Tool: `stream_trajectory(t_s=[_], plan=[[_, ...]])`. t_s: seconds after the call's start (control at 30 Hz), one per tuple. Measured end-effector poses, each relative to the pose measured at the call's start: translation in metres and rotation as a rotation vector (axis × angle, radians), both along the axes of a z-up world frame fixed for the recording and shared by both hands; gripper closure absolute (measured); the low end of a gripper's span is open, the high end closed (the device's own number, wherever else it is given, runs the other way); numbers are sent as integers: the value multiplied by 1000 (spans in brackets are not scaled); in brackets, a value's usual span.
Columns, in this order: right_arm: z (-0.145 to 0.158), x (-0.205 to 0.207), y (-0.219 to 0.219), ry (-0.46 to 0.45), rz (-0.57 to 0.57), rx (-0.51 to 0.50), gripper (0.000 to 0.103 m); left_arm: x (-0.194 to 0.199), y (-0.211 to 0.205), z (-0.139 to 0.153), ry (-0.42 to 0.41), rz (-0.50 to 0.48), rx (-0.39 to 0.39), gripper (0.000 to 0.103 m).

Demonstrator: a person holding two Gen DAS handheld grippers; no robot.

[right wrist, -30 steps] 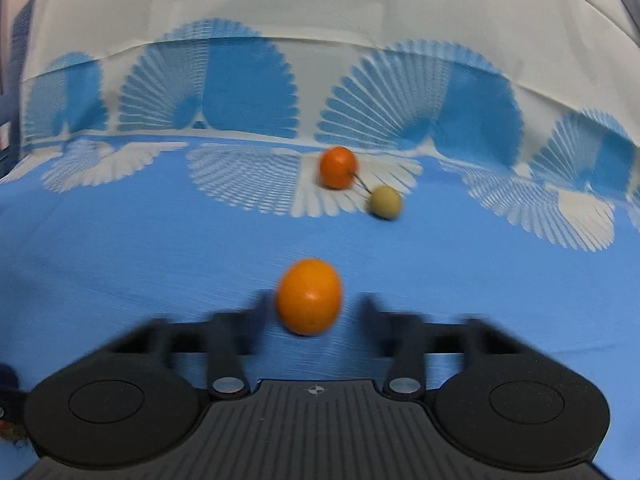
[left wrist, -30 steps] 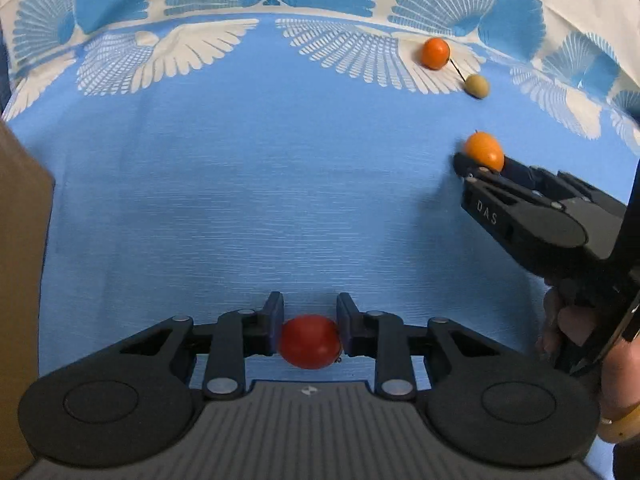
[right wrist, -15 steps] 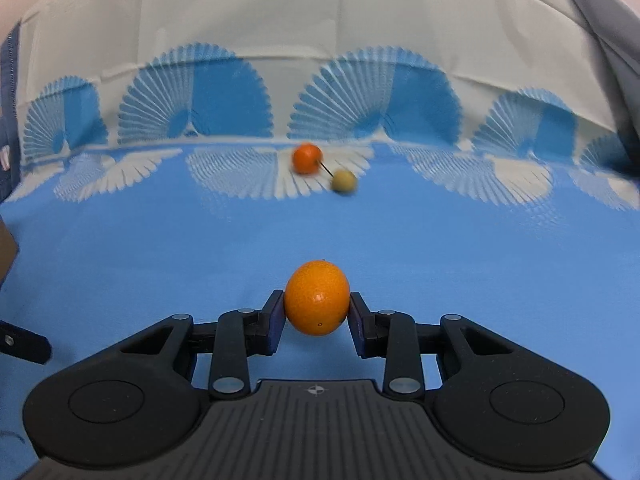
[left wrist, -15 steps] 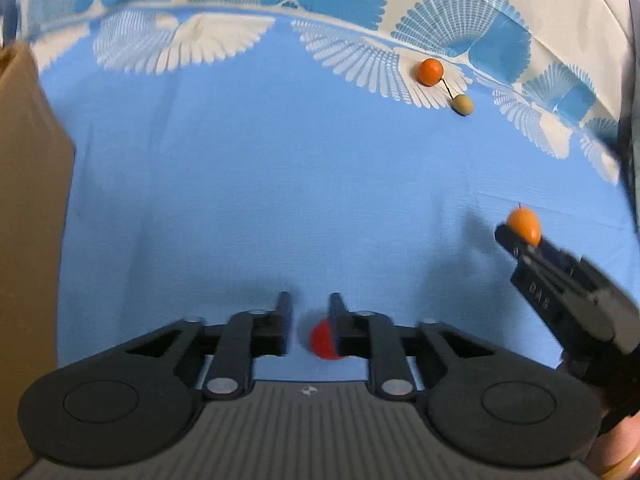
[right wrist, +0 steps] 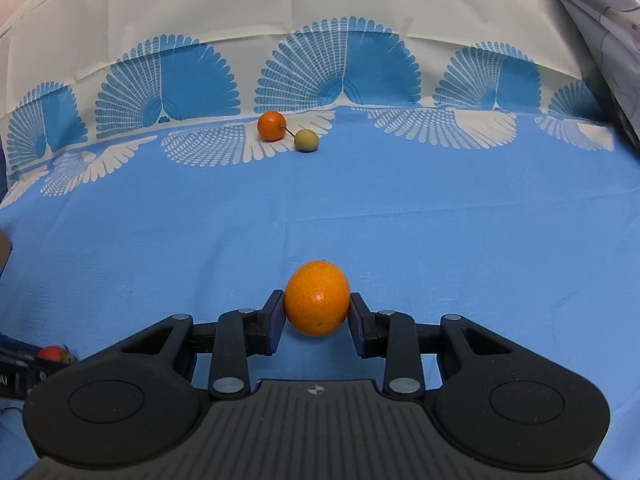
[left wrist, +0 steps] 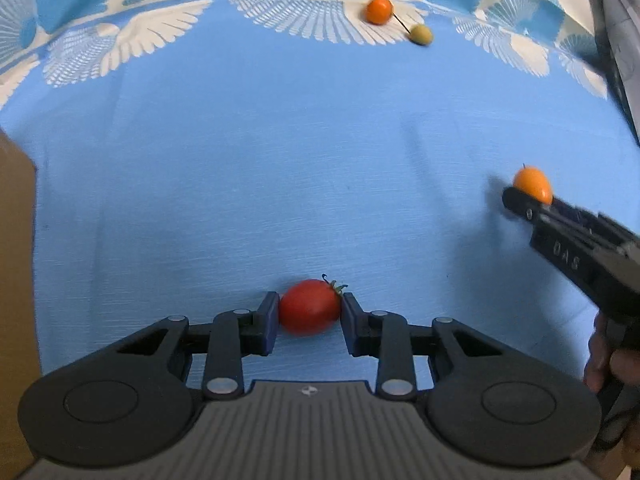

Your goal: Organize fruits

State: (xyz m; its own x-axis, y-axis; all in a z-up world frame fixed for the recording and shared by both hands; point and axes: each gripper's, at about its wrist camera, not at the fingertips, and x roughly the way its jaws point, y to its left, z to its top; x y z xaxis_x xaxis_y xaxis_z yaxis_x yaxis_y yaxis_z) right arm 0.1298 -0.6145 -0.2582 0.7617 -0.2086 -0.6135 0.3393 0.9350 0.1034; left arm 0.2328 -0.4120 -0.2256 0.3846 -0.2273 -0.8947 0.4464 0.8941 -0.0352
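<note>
Red tomato (left wrist: 310, 307) between closing left tongs (left wrist: 309, 323), pads touching both sides; orange (right wrist: 317, 298) gripped in right tongs (right wrist: 317, 322) above blue-clothed worktop (right wrist: 440, 232); cardboard box (left wrist: 14, 280) at left, contents unseen.

Wide open blue cloth (left wrist: 280, 168) ahead of me, free to cross; brown box wall (left wrist: 16, 280) blocks my far left; far edge has an orange fruit (right wrist: 271, 126) & green fruit (right wrist: 306, 141) touching via stem; right gripper (left wrist: 532, 200) crowds right side
</note>
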Motion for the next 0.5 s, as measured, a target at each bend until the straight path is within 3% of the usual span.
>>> stream_trajectory(t_s=[0.2,0.33,0.5], plan=[[34,-25,20,-71,-3,0,68,-26,17,48,-83,-25,-53,67],[85,-62,56,-180,14,16,68,-63,54,98,-135,-34,-111,67],[142,-118,121,-267,109,52,68,-117,113,147,-195,-5,-96,67]])
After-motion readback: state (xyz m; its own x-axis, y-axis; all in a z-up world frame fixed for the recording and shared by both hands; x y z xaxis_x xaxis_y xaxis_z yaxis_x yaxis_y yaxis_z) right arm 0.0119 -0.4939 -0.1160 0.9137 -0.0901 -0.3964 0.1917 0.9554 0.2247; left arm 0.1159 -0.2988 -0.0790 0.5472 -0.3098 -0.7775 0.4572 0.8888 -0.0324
